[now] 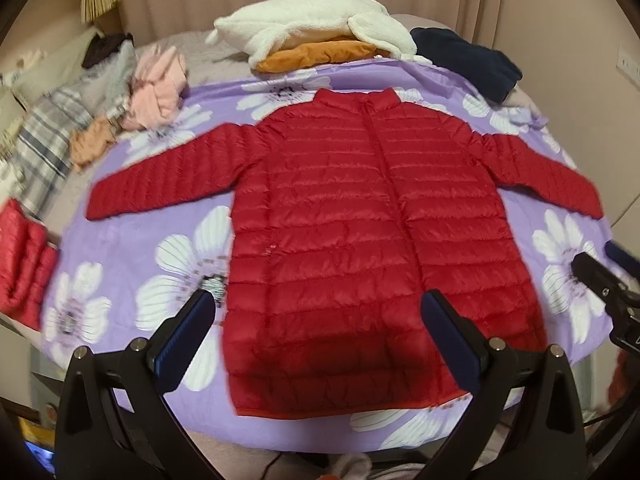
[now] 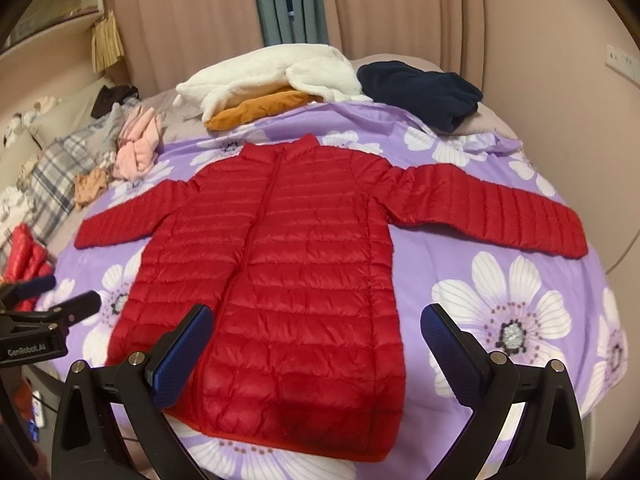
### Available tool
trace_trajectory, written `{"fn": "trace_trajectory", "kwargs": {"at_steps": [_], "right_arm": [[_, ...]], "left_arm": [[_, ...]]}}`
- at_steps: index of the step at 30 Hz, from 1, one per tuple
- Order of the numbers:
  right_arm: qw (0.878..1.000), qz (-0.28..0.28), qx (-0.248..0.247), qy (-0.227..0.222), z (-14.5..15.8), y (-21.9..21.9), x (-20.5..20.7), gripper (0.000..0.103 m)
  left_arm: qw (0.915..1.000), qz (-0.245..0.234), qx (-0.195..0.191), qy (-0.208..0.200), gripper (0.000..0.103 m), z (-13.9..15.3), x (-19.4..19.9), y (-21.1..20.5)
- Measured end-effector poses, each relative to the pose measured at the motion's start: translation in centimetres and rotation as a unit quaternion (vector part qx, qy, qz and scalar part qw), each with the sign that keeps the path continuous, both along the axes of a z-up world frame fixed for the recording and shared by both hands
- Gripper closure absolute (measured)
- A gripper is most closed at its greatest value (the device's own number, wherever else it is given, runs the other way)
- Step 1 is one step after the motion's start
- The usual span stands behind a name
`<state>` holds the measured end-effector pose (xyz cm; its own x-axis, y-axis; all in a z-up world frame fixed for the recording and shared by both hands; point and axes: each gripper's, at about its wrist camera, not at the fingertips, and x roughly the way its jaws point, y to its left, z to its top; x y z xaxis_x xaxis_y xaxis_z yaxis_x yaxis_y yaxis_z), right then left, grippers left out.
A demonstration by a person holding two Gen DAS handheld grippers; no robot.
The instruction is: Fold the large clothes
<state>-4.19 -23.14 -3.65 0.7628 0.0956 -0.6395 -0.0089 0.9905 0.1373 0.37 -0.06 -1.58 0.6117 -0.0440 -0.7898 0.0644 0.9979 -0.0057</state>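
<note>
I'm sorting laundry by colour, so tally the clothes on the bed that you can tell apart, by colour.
Red: 2, the spread jacket and a bundled red piece
White: 1 fleece
Orange: 1
Navy: 1
Pink: 1
Tan: 1
Plaid: 1
Total: 8; the far-left heap is too jumbled to count.

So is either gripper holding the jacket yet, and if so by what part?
Nothing is held. The left gripper and right gripper are both open above the red jacket, which lies flat on the bed.
</note>
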Motion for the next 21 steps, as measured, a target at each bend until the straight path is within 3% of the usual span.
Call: {"fn": "trace_trajectory", "kwargs": {"at_steps": [1, 5, 7, 8, 9, 11, 13, 18, 21], "right_arm": [[1.000, 0.000, 0.007, 0.006, -0.4, -0.5, 0.3, 0.001], [0.994, -0.007, 0.113, 0.013, -2.7, -4.1, 1.4, 0.001], [0.982, -0.021, 0.186, 0.019, -3.6, -5.7, 1.6, 0.001], [0.977, -0.040, 0.206, 0.022, -4.3, -7.1, 1.8, 0.001], [0.972, -0.053, 0.226, 0.023, -4.7, -8.3, 2.0, 0.001], [0.962, -0.086, 0.261, 0.006, -5.7, -11.7, 2.4, 0.001], [0.953, -0.123, 0.276, -0.001, -6.4, -14.6, 2.5, 0.001], [0.929, -0.209, 0.305, -0.012, -7.9, -21.4, 3.3, 0.001], [0.914, -0.246, 0.321, -0.034, -8.7, -25.2, 4.7, 0.001]], "left_arm": [[1.0000, 0.000, -0.005, -0.001, 0.000, -0.3, 0.1, 0.1], [0.9976, 0.008, -0.064, 0.027, 0.000, -3.1, 1.9, 1.5], [0.9882, 0.018, -0.143, 0.053, 0.000, -4.3, 2.6, 2.2], [0.9762, 0.023, -0.203, 0.074, 0.000, -4.6, 2.8, 2.4], [0.9693, 0.029, -0.230, 0.081, 0.000, -5.1, 3.1, 2.9], [0.9634, 0.036, -0.254, 0.077, 0.000, -5.2, 3.7, 3.8], [0.9674, 0.035, -0.246, 0.052, 0.000, -5.4, 4.1, 4.5], [0.9632, 0.032, -0.265, 0.031, 0.000, -4.4, 5.3, 5.9], [0.9671, 0.032, -0.252, 0.018, 0.000, -3.8, 6.2, 5.9]]}}
